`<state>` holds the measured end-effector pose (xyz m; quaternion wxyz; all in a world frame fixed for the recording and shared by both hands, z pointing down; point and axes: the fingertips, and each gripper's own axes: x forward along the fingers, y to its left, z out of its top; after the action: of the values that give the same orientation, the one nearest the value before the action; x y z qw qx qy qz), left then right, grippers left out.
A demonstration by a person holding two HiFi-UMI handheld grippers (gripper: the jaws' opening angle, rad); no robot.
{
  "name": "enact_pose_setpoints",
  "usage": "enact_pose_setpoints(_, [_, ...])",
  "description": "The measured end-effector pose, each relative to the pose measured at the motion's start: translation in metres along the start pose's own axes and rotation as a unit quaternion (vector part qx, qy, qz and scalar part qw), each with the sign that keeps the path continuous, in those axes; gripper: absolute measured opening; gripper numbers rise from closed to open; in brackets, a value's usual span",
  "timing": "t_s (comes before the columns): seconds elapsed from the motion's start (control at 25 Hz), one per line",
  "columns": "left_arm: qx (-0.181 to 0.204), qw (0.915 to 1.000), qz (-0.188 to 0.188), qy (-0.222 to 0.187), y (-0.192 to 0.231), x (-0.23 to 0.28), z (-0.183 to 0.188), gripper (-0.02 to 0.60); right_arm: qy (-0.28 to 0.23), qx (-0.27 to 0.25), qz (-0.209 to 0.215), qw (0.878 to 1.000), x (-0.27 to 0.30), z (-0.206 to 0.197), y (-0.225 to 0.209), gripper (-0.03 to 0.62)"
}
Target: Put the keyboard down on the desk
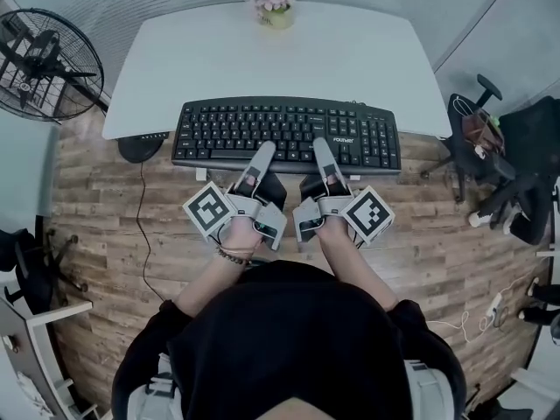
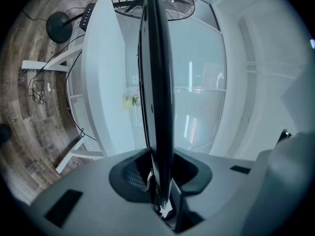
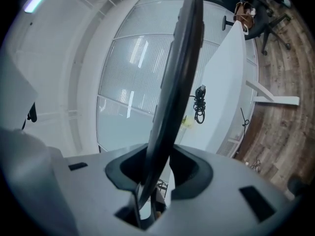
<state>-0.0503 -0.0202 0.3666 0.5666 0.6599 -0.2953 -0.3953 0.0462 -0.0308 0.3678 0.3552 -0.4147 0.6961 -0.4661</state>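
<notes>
Altogether one keyboard (image 1: 262,122), one desk (image 1: 332,59), two grippers (image 1: 264,150) (image 1: 319,145)

The keyboard (image 1: 262,131) overlaps the white desk's (image 1: 350,59) near edge.

A black standing fan (image 1: 39,64) stands at the left on the wooden floor (image 1: 437,234). A small pot of pink flowers (image 1: 275,9) sits far ahead. A black office chair (image 1: 516,173) stands at the right, a white power strip (image 1: 494,306) lying near it.
</notes>
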Motion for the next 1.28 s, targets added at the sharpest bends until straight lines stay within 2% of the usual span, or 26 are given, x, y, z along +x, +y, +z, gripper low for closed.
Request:
enact_pose_setpoints(0.2, [-0.006, 1.0, 0.003, 0.004, 0.005, 0.025, 0.03, 0.101, -0.005, 0.002, -0.008, 1.0, 0.037, 0.003, -0.004, 0.126])
enact_pose_setpoints(0.68, [-0.011, 0.9995, 0.007, 0.028, 0.018, 0.081, 0.074, 0.101, -0.029, 0.007, -0.017, 0.999, 0.102, 0.019, -0.016, 0.124])
enact_pose_setpoints(1.04, [-0.011, 0.999, 0.012, 0.042, 0.033, 0.114, 0.096, 0.101, -0.039, 0.008, -0.028, 0.999, 0.137, 0.03, -0.034, 0.123])
enact_pose_setpoints(1.2, [-0.024, 0.9984, 0.03, 0.042, 0.055, 0.148, 0.102, 0.101, -0.037, 0.018, -0.05, 0.998, 0.161, 0.049, -0.06, 0.124])
enact_pose_setpoints(1.28, [-0.026, 0.9982, 0.032, 0.044, 0.056, 0.15, 0.102, 0.101, -0.038, 0.022, -0.056, 0.997, 0.16, 0.051, -0.062, 0.124])
